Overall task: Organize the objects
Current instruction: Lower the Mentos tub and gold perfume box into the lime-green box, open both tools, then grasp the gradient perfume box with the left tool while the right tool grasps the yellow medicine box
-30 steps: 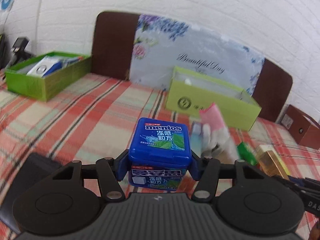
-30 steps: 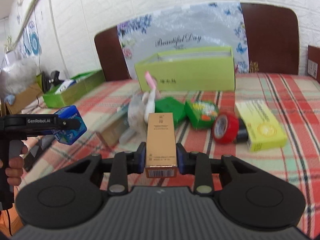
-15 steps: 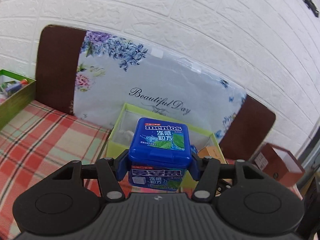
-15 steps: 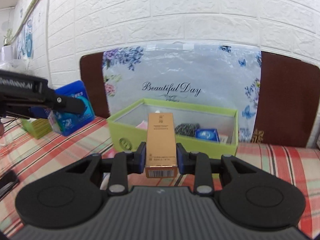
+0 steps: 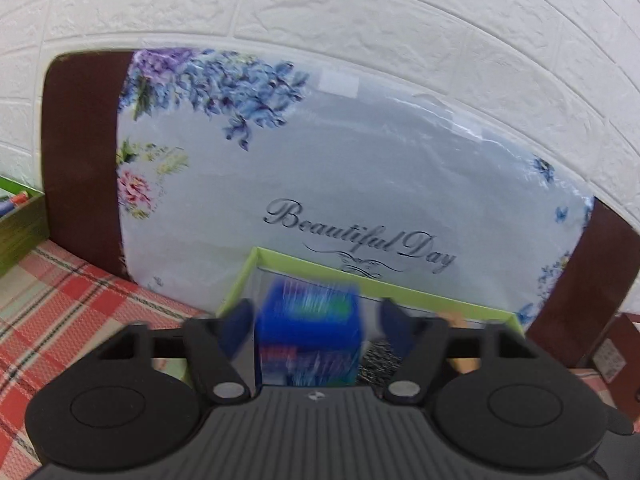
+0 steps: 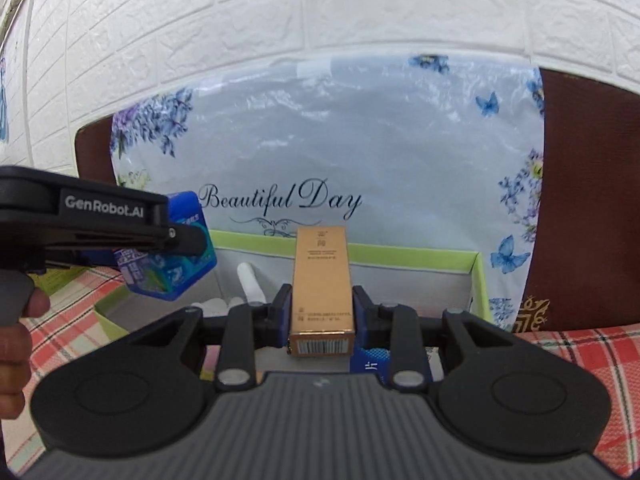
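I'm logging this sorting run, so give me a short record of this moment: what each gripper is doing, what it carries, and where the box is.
left gripper: jaws spread, apart from the blue Mentos tub
blue Mentos tub: blurred, between the open jaws, over the green box
right gripper: shut on the gold carton
gold carton: upright, above the green box
green box: open, on the plaid tablecloth, before the floral bag
box contents: white items, a blue packet; rest unclear
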Demonstrator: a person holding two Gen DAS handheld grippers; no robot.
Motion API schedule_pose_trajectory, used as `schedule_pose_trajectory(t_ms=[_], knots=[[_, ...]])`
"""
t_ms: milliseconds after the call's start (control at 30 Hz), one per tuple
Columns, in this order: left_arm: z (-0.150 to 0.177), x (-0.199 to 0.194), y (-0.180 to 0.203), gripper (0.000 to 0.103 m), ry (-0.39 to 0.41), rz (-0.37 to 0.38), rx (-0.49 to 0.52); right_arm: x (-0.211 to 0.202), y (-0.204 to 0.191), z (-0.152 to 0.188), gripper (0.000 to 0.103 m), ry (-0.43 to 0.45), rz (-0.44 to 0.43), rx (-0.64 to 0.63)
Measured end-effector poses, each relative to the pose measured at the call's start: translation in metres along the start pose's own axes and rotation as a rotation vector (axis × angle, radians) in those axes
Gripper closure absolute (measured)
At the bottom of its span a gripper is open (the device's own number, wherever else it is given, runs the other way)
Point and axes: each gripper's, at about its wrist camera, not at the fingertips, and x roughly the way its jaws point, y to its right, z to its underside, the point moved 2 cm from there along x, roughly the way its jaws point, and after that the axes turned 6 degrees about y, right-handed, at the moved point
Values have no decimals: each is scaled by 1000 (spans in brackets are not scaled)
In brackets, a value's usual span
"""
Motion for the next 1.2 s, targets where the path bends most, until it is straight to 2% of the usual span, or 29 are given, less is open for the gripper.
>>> schedule_pose_trajectory(t_ms=[67,100,133,267,333,500,700,800,933,1067,1200], knots=[[2,-2,0,8,15,-67,55,4,3,8,40,-6,-31,7],[3,-2,-2,8,13,-82,73,3,4,11,18,-4,-20,7],[4,-2,-3,8,5,-79,75,1,5,14,12,11,1,4],[6,-14,-10,8,-33,-80,44,-15,10,13,7,42,26,-10],[5,-27,-9,8,-27,-80,59,-30,12,9,0,62,28,-4],[7,-74,-5,8,-19,-77,107,-78,8,0,0,91,23,6],[24,-143,-12,8,-32,8,100,-143,-9,8,0,91,10,35],[49,-179,-13,8,-38,-6,163,-180,-14,26,0,76,8,66],[88,-212,-16,8,-62,9,213,-223,-24,59,0,79,71,74],[118,-232,-25,8,-85,31,163,-253,-30,91,0,50,129,96],[141,-242,-35,8,-83,-6,94,-270,-33,114,0,1,176,102]])
